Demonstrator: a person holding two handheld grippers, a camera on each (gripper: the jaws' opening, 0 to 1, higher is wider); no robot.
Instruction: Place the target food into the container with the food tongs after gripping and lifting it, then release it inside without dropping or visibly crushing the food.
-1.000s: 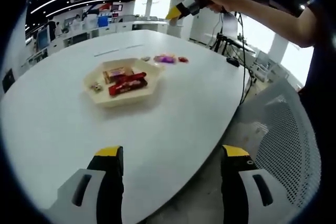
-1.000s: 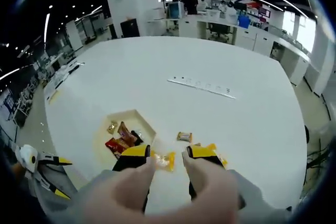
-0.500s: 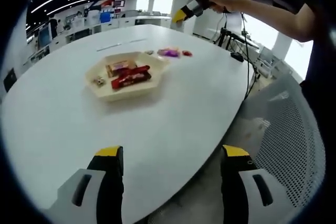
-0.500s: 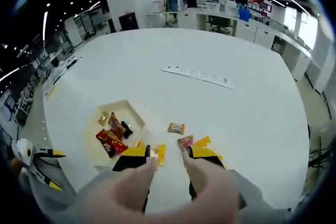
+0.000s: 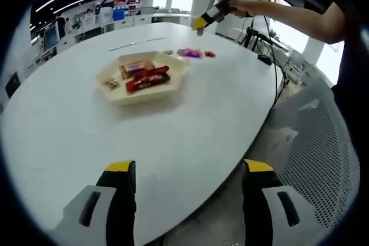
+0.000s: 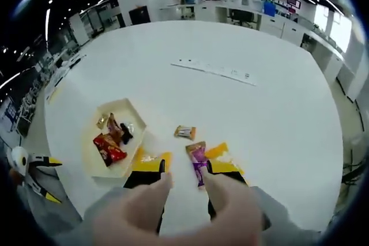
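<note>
The right claw (image 6: pixel 183 168) hangs high above the white table (image 6: pixel 277 102) with its two yellow tips apart and nothing between them. Seen from the left gripper view, that same claw (image 5: pixel 203 20) is up in the air over the far side of the table, held by a person's hand (image 5: pixel 230 5). Right under its tips lies a purple candy (image 6: pixel 198 156), with two yellow candies (image 6: pixel 218 151) close on either side and a small brown one (image 6: pixel 185 132) just beyond. The tray (image 6: pixel 134 120) sits to one side with a red wrapper (image 6: pixel 107 148) and a few other sweets already in it. To do this well, I think the claw should come straight down over one candy, close gently so the wrapper is not squashed, lift, and carry it over the tray before letting go. The left claw (image 5: pixel 187 168) waits near the table's edge, wide open and holding nothing, with the tray (image 5: pixel 115 93) well ahead of it.
</note>
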